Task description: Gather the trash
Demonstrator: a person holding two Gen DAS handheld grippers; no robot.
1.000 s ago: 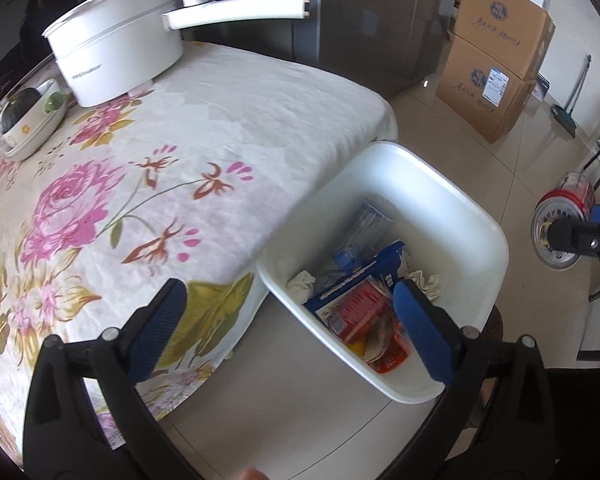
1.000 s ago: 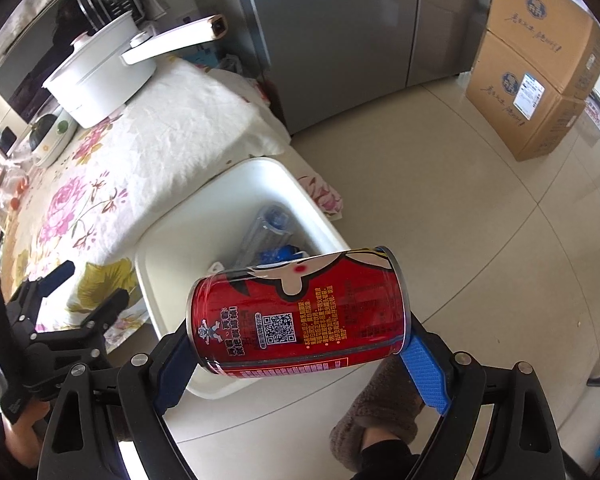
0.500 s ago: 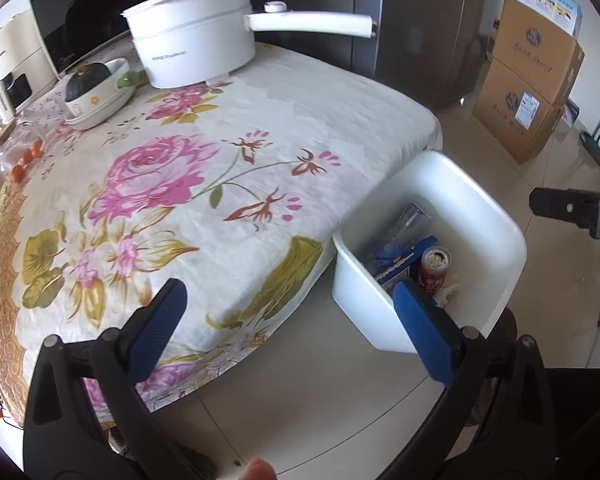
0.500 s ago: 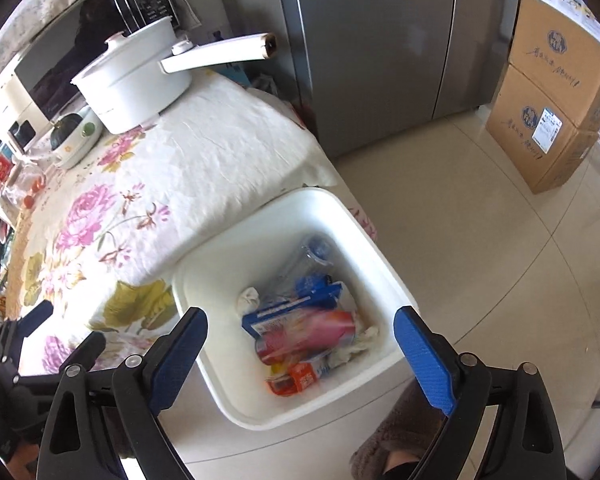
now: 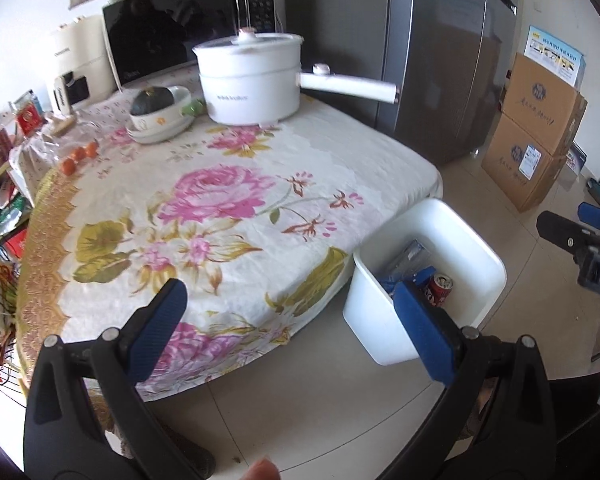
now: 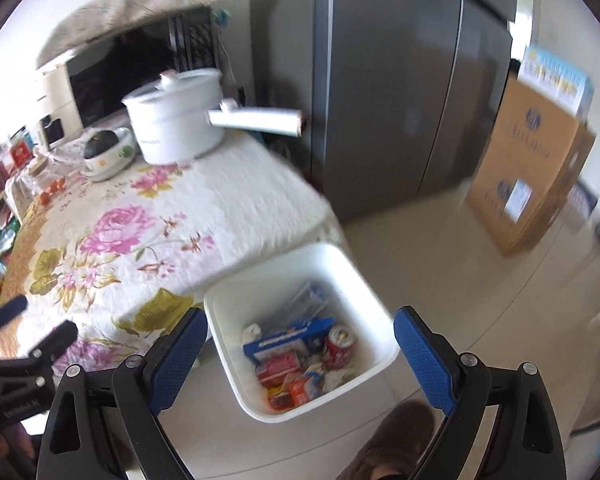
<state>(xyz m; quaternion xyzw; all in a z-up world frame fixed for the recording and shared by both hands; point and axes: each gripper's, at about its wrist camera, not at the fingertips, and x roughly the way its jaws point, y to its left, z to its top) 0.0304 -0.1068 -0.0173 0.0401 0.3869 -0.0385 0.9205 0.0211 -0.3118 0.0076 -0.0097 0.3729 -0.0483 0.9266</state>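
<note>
A white trash bin (image 6: 352,268) stands on the floor by the table corner; it also shows in the left wrist view (image 5: 480,248). Inside lie a red can (image 6: 338,346), a blue carton (image 6: 288,338), a clear bottle (image 6: 308,300) and red wrappers. The can also shows in the left wrist view (image 5: 440,288). My right gripper (image 6: 300,360) is open and empty above the bin. My left gripper (image 5: 292,328) is open and empty over the table's front edge, left of the bin.
The table with a floral cloth (image 5: 220,200) carries a white pot (image 5: 252,84) with a long handle, a bowl with a squash (image 5: 160,112) and small oranges (image 5: 78,156). A grey fridge (image 6: 400,80) and stacked cardboard boxes (image 6: 532,160) stand behind. A slippered foot (image 6: 396,440) is near the bin.
My right gripper opened and dropped the red can into the bin. Both grippers have pulled up and back, so more of the table shows.
</note>
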